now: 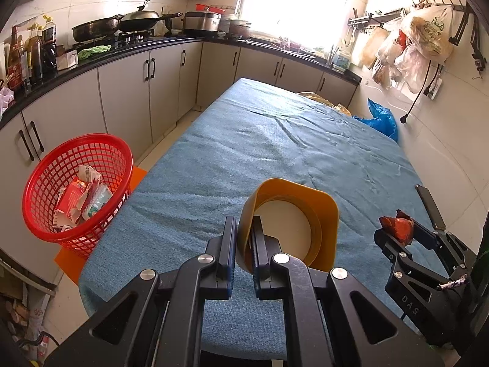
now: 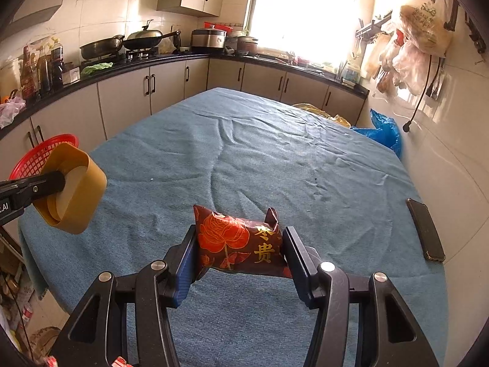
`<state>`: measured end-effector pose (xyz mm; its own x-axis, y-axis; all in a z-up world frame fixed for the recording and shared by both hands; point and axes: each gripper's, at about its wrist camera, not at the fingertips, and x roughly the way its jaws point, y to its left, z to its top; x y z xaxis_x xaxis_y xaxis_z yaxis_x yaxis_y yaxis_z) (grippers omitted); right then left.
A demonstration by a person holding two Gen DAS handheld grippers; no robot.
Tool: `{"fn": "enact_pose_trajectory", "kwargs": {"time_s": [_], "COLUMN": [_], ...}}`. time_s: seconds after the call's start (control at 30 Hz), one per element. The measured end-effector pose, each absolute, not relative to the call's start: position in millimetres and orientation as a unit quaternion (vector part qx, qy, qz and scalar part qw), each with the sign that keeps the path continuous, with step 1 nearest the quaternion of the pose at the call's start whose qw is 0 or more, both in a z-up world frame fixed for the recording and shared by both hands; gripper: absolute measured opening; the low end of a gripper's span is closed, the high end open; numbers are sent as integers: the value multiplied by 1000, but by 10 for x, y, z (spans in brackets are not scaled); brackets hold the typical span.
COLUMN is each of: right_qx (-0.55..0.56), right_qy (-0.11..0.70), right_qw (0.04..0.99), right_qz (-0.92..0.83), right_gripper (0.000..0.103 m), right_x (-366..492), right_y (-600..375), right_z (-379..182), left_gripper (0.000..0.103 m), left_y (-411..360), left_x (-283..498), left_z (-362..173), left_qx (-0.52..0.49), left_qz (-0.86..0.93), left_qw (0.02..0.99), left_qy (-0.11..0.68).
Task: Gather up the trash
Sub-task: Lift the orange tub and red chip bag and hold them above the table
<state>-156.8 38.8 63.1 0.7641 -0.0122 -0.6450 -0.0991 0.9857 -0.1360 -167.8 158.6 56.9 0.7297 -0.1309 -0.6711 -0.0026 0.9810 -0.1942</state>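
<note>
Left gripper: jaws closed all the way onto one thin wall of a mustard-yellow paper cup. One jaw sits inside the rim, the other outside. The cup is squashed into a rounded-square mouth and hangs clear above the surface, near its near-left corner. Its long axis runs roughly level, with the open mouth turned back toward the left wrist camera and the pale round base facing away; from the right wrist view the same cup shows at the left edge with its mouth tilted up and to the left.

Right gripper: jaws part open, pressed on the two short ends of a dark red snack packet printed with an orange flower and gold characters. The packet's long axis lies crosswise between the jaws, printed face toward the camera, one crimped corner sticking up at its top right. It is lifted off the blue cloth over the near edge of the surface. In the left wrist view the right gripper shows at the right with the packet's red end poking out.

Red mesh basket: stands on an orange stool just off the surface's left edge, holding a red-and-white carton and crumpled wrappers.

Dark phone: flat at the right edge of the surface, long axis along that edge.
</note>
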Motion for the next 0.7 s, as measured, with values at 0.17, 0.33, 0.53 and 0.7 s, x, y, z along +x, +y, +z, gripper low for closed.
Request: {"fn": "enact_pose_trajectory", "kwargs": {"time_s": [0.17,0.33,0.53,0.7], "right_qx": [-81,-78,-75,-67], "right_qy": [343,346,347,349], "right_qw": [935,935,934,934], "right_qz": [23,23,25,31], "right_gripper": [59,59,59,59], "right_x": [-1575,-1565,-1553,-1543], "right_y": [390,376,373,352], "right_z": [624,615,612,614], "left_gripper": [8,8,8,8], "left_y": [1573,1570,1562,1564], "left_x": [-1668,-1667,-1665,-1650], "left_z": [572,573,558,537], "left_qx": [-89,-90,-89,-88], "left_qz": [-36,-36,-36,-35], "left_qw": [925,925,924,924], "left_qy": [367,367,369,371]}}
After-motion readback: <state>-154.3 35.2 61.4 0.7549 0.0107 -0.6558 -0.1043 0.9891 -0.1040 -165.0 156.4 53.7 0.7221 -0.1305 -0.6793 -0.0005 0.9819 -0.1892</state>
